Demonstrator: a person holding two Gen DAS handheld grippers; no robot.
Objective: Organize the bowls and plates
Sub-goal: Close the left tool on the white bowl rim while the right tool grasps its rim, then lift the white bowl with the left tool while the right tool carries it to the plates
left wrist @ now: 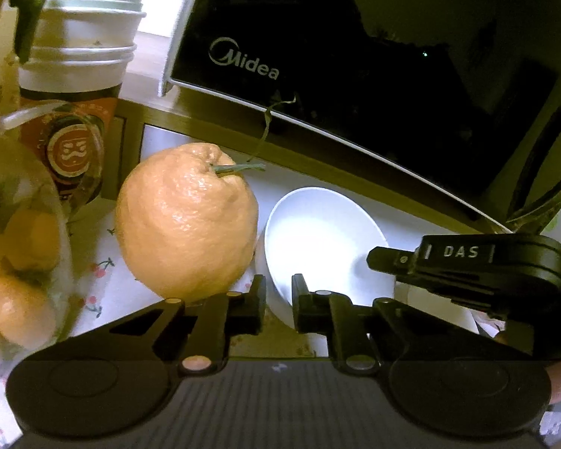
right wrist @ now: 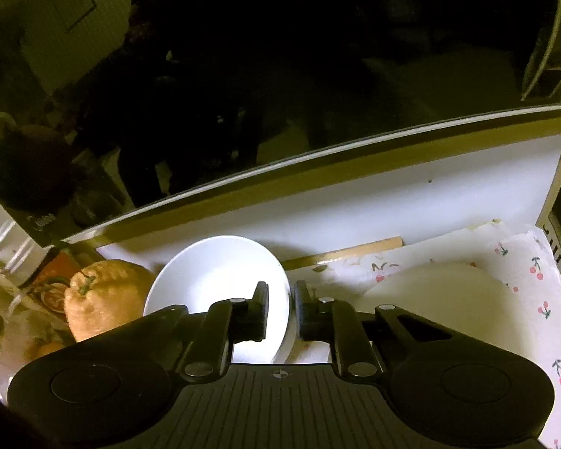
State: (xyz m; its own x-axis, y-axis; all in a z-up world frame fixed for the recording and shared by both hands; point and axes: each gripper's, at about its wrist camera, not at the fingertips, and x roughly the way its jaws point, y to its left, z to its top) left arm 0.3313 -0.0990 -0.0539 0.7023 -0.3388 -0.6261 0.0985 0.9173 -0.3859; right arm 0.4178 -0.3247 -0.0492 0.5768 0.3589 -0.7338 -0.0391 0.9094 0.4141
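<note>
Beside the orange [left wrist: 186,220]: white bowl [left wrist: 325,239], stiff, slick, breakable; left tongs [left wrist: 279,305] and right tongs [right wrist: 281,308] both pinching its rim.

Right tool [right wrist: 282,308] clamped on white bowl [right wrist: 213,273] rim, orange [right wrist: 101,299] just left, plate [right wrist: 441,292] right

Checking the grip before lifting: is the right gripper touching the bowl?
Touching. The right wrist view shows the right gripper closed on the bowl rim.

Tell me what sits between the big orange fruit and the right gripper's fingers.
Only the white bowl: in the right wrist view the right gripper pinches its rim, with the orange fruit beside its far edge.
</note>
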